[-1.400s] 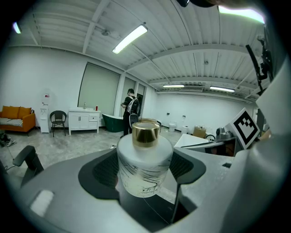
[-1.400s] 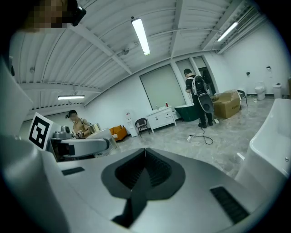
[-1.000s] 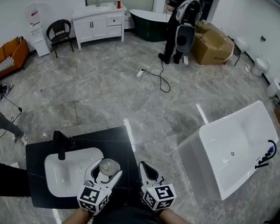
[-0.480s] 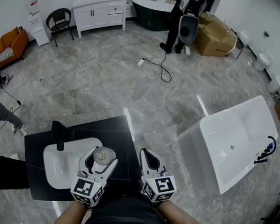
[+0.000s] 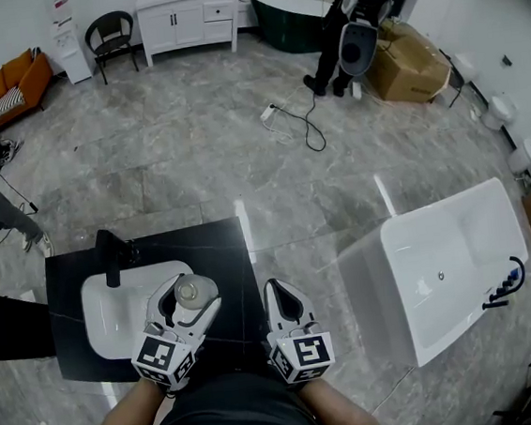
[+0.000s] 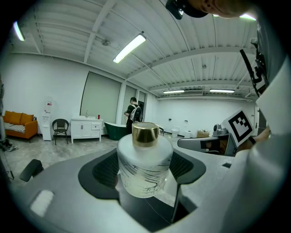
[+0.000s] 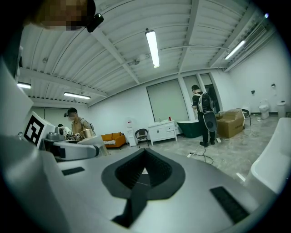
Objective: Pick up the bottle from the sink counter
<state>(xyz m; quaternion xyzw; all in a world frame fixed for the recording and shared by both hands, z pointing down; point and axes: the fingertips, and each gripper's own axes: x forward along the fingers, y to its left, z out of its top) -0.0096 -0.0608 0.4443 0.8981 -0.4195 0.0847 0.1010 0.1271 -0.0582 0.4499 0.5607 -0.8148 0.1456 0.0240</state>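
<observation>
Shifted slightly left since a second ago | left gripper (image 5: 190, 298) clamped on upright gold-capped bottle (image 6: 144, 166), over black sink counter (image 5: 228, 258) | right gripper (image 5: 277, 290) closed, empty

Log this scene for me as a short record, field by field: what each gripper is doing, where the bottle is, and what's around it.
left gripper: jaws closed on the bottle, one pad on each side of its white body
right gripper: jaws together, nothing between them, held to the right of the counter
bottle: upright, gold cap
location: over the black sink counter, just right of the white basin
lifted off counter: cannot tell
</observation>
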